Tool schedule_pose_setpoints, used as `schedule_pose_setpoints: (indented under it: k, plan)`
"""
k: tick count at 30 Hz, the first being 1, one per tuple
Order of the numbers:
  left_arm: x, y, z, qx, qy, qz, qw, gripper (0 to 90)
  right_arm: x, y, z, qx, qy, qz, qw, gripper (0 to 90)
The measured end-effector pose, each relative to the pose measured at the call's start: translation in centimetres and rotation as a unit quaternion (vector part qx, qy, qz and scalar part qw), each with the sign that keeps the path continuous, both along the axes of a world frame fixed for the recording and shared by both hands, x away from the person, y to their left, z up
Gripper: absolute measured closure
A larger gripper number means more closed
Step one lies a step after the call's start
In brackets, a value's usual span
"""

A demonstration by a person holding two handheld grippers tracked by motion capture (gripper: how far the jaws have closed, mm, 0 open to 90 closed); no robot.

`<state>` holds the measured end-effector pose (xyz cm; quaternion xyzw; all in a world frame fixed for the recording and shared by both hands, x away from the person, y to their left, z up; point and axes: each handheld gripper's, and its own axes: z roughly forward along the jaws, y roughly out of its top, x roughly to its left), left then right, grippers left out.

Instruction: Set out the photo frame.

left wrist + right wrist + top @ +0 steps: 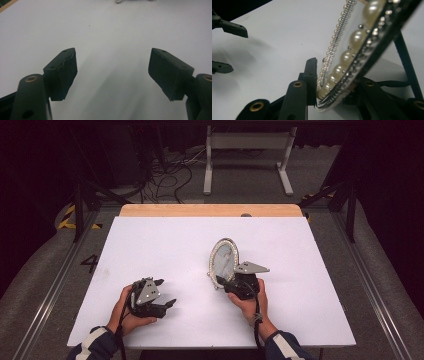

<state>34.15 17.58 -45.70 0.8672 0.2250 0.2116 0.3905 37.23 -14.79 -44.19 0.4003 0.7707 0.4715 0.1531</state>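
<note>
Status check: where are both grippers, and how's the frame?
Right gripper clamped on the oval pearl-rimmed frame at its lower edge, frame upright on the table. Left gripper open, empty, off to the side. Nothing in the way.

A lab or test room: a white-topped table (pixel 165 245) inside a dark metal frame (pixel 79 210), loose cables (pixel 167 172) (a tangle) on grey carpet.

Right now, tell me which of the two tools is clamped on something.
The right tool, at the right of the high view: its jaws grip the lower rim of the oval pearl-edged frame. The left tool stands open over the bare white table.
</note>
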Motion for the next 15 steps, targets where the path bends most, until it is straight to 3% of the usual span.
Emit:
schedule_pose_setpoints:
  k: [4, 15]
  plan:
    - [0.00, -0.10, -0.05, 0.002, 0.001, -0.001, 1.0000, 23.7, 0.18, -0.37, 0.02, 0.004, 0.009, 0.011, 0.9999, 75.7]
    - [0.15, -0.61, -0.23, 0.002, 0.009, -0.009, 0.9999, 24.3, 0.24, -1.00, 0.20, 0.008, 0.027, 0.032, 0.9991, 77.0]
